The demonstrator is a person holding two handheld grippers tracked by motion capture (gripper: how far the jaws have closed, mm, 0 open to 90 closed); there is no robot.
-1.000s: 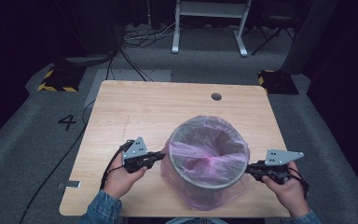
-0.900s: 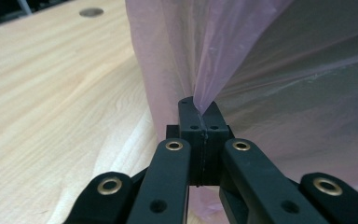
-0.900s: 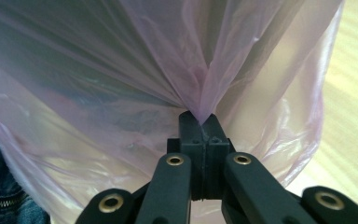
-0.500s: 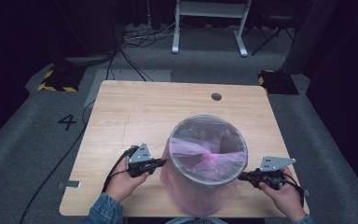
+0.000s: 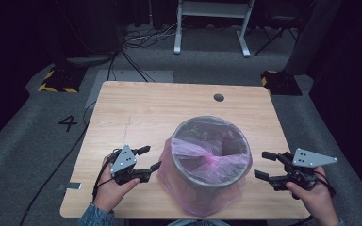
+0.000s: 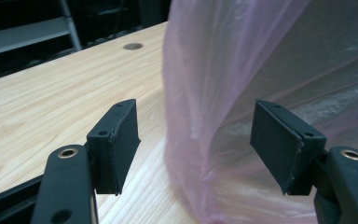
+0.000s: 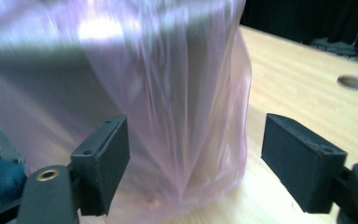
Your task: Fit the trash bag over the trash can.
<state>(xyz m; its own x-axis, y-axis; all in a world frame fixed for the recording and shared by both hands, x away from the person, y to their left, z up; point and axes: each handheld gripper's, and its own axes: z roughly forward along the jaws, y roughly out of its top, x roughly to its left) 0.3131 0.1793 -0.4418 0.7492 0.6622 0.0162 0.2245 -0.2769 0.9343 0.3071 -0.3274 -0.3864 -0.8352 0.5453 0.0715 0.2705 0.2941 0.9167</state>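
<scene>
- The table (image 5: 136, 113) fills the middle of the high view, and the bin (image 5: 213, 149) stands at its lower centre, near your edge.
- The pink bag (image 5: 179, 165) lines the bin and drapes over its rim down the outside; by my reading you are at the end of fitting the liner.
- Your left gripper (image 5: 147, 159) sits lower left, just beside the bag, its jaws having just been opening and now wide; film lies between them, unpinched.
- Your right gripper (image 5: 263, 165) sits lower right, a little off the bin, jaws likewise just opened wide, holding nothing.
- Next, I'd judge, check the overhang is even; regrip any loose fold.
- Writing: a "4" (image 5: 68, 123) on the floor, left of the table.
</scene>
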